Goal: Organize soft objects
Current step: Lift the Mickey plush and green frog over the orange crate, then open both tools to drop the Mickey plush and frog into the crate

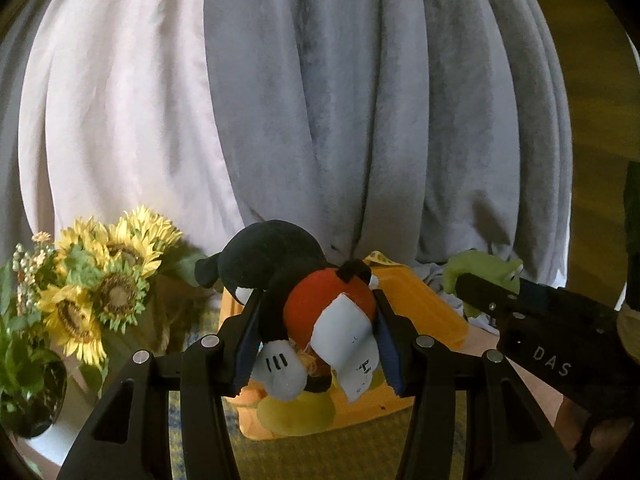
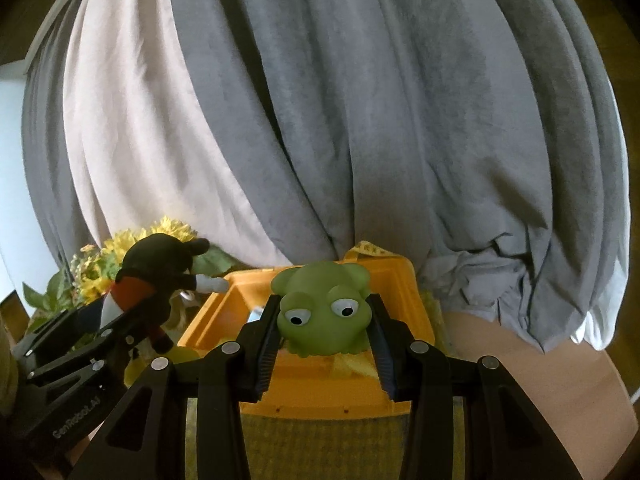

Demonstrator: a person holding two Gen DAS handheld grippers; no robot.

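My left gripper point(image 1: 316, 320) is shut on a black, red and white mouse plush toy point(image 1: 296, 292) with a white tag, held above the orange bin point(image 1: 424, 304). My right gripper point(image 2: 324, 320) is shut on a green soft frog point(image 2: 324, 308) with big eyes, held over the orange bin point(image 2: 408, 280). The mouse plush point(image 2: 156, 276) and the left gripper point(image 2: 132, 320) also show at the left of the right wrist view. The frog point(image 1: 480, 272) and right gripper body show at the right of the left wrist view. Yellow items lie inside the bin.
A sunflower bouquet point(image 1: 100, 280) in a dark vase stands left of the bin. Grey and white curtains point(image 1: 360, 120) hang close behind. The bin rests on a woven mat point(image 2: 320, 440) on a wooden table point(image 2: 540, 360).
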